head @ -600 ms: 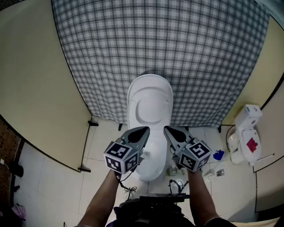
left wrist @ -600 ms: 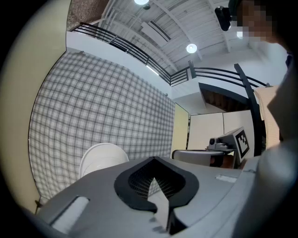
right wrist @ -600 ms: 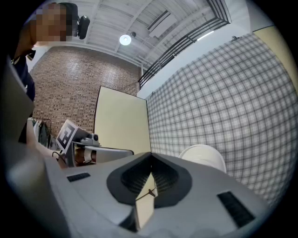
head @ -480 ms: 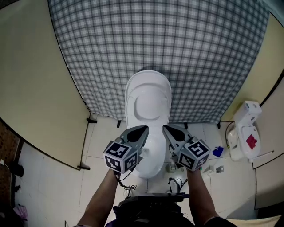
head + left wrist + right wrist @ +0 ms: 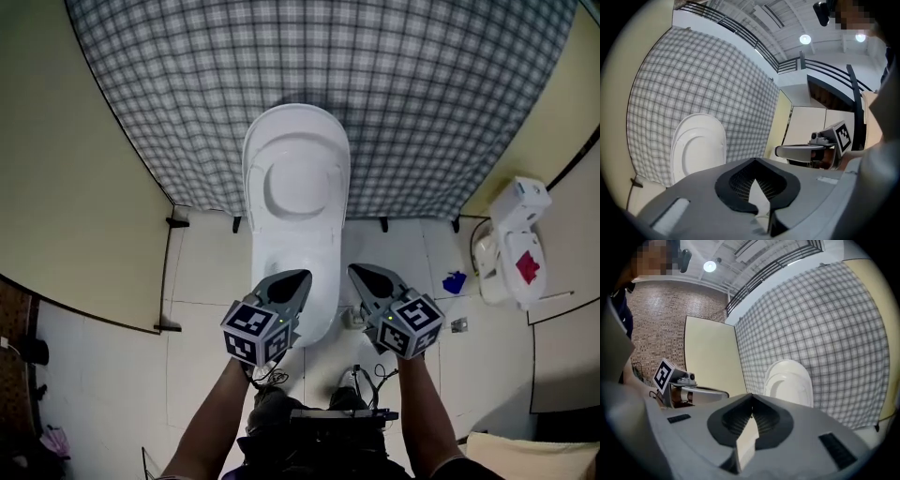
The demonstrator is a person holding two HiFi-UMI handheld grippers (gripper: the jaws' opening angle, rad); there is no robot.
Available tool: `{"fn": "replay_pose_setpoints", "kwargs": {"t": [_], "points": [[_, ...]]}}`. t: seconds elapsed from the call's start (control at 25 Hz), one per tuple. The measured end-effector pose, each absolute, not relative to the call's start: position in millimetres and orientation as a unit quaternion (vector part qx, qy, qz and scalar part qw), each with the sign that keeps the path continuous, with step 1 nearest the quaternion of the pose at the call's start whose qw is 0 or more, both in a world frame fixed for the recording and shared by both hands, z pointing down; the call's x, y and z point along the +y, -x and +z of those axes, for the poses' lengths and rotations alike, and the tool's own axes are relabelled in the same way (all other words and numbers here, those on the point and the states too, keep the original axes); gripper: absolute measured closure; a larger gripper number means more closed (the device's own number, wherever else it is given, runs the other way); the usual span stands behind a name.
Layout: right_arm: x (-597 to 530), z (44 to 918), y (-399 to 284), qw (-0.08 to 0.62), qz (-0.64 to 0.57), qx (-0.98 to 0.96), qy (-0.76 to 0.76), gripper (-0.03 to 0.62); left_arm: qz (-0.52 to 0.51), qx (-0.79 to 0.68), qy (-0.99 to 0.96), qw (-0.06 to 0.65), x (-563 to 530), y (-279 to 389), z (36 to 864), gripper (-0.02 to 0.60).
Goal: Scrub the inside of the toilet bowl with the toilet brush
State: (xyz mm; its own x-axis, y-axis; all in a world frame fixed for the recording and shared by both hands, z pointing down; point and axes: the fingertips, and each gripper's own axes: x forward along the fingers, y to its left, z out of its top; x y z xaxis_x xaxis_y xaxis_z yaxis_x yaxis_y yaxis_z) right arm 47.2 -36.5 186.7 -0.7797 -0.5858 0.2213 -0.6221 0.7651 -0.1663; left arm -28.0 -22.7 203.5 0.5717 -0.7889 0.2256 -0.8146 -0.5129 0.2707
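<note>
Entry: scrubbing not begun. Left gripper [image 5: 298, 278] and right gripper [image 5: 358, 272] were both fully closed, holding nothing. Toilet [image 5: 295, 187] stood just ahead, between the 2. No brush could be made out; fetching and scrubbing remained

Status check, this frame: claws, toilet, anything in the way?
Left claw shut, empty. Right claw shut, empty. Toilet lid looks down, bowl covered. Lid itself is the obstruction.
</note>
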Motion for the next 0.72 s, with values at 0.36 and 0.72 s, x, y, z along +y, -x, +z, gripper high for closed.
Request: {"fn": "replay_pose_setpoints", "kwargs": {"t": [0.36, 0.72], "points": [[-28.9, 279.1, -108.3, 0.141, 0.178, -0.901, -0.37, 0.594, 0.08, -0.437, -0.865, 0.233, -13.9, -16.2, 291.7, 0.572], [-17.2, 376.7, -158.5, 0.186, 0.213, -0.874, -0.396, 0.594, 0.098, -0.408, -0.866, 0.272, -10.7, -60.4, 379.2, 0.572]]}}
